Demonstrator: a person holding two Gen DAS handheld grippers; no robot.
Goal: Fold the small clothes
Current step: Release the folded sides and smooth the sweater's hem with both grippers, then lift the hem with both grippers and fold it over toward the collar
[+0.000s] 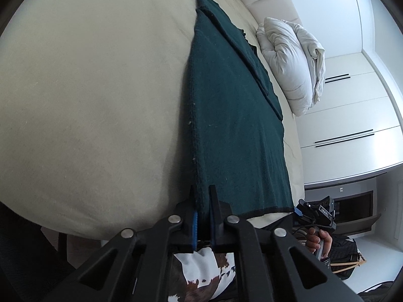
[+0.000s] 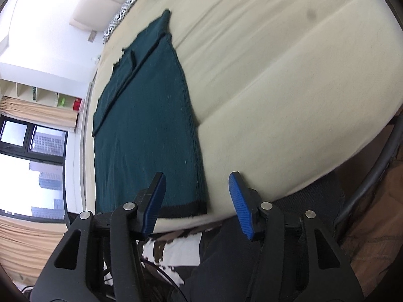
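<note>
A dark green knitted garment (image 1: 226, 115) lies flat and lengthwise on the cream bed (image 1: 88, 88), with a folded layer along its far side. My left gripper (image 1: 202, 196) is shut on the garment's near corner at its hem. In the right wrist view the same garment (image 2: 143, 125) lies on the bed (image 2: 277, 75). My right gripper (image 2: 196, 188) is open and empty, just off the near hem corner, not touching it. The right gripper also shows in the left wrist view (image 1: 316, 212), held by a hand beside the bed.
A white crumpled duvet (image 1: 292, 63) lies at the far side of the bed. A zebra-print cushion (image 2: 118, 17) sits near the headboard. White wardrobe doors (image 1: 352, 125) stand beyond. A cow-print rug (image 1: 209, 271) lies on the floor below the bed edge.
</note>
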